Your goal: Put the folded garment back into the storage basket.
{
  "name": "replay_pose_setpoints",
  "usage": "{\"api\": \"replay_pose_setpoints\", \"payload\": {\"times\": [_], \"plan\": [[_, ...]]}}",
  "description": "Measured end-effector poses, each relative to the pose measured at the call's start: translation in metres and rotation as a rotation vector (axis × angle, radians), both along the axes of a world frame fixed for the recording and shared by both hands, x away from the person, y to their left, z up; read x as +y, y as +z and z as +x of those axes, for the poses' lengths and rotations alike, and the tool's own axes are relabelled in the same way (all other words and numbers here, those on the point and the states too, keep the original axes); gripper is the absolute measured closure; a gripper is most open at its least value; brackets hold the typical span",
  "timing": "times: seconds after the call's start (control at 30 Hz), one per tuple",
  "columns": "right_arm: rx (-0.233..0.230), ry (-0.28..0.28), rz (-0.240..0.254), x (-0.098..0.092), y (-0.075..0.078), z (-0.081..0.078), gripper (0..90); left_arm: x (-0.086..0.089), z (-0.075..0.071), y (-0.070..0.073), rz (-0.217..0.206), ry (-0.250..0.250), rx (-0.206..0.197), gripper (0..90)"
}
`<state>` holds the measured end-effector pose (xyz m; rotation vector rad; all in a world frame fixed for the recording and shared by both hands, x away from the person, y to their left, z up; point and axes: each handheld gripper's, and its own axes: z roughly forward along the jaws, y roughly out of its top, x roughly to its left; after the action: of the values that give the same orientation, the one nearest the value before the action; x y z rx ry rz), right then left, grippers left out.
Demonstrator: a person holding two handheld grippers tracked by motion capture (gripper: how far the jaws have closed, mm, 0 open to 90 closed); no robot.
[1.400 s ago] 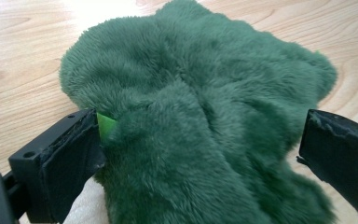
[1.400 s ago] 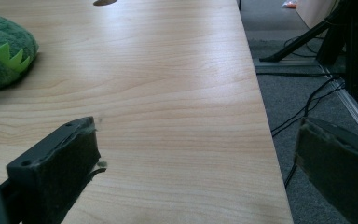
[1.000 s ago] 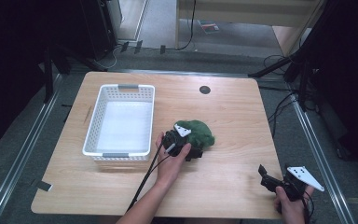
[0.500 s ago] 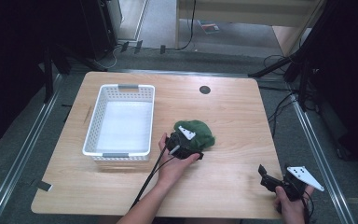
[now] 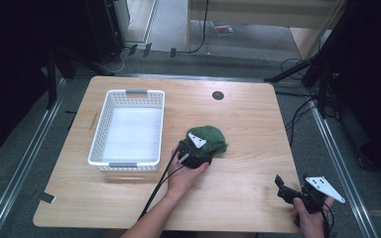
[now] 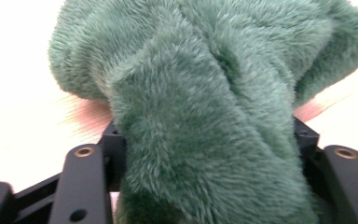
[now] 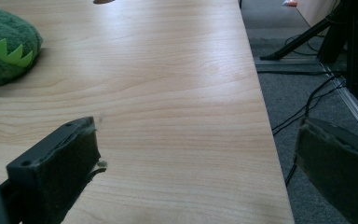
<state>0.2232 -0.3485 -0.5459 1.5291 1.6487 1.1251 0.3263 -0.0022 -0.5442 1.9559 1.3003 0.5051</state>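
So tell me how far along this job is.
Done: the left gripper has just closed its fingers on the green plush toy. In hand: the toy, not yet lifted off the table. Probably left: moving it into the empty white basket. The right gripper waits open.

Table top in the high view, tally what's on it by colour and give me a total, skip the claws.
White: 1, the plastic basket
Green: 1, the plush toy
Black: 1, the round grommet
Total: 3

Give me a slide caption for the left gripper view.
Left gripper, jaws just closing, clamps a fuzzy dark green plush toy on the pale wooden table.
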Motion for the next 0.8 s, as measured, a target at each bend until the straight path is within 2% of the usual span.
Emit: {"api": "replay_pose_setpoints", "payload": {"times": [0.07,0.37,0.8], "plan": [[0.001,0.000,0.000,0.000,0.000,0.000,0.1,0.001,0.000,0.003,-0.023,0.003,-0.008,40.9],[0.001,0.000,0.001,0.000,0.000,0.000,0.1,0.005,-0.004,0.020,-0.052,0.002,-0.040,41.7],[0.001,-0.001,-0.001,0.000,0.000,0.000,0.1,0.012,-0.013,0.053,-0.099,-0.026,-0.111,41.5]]}}
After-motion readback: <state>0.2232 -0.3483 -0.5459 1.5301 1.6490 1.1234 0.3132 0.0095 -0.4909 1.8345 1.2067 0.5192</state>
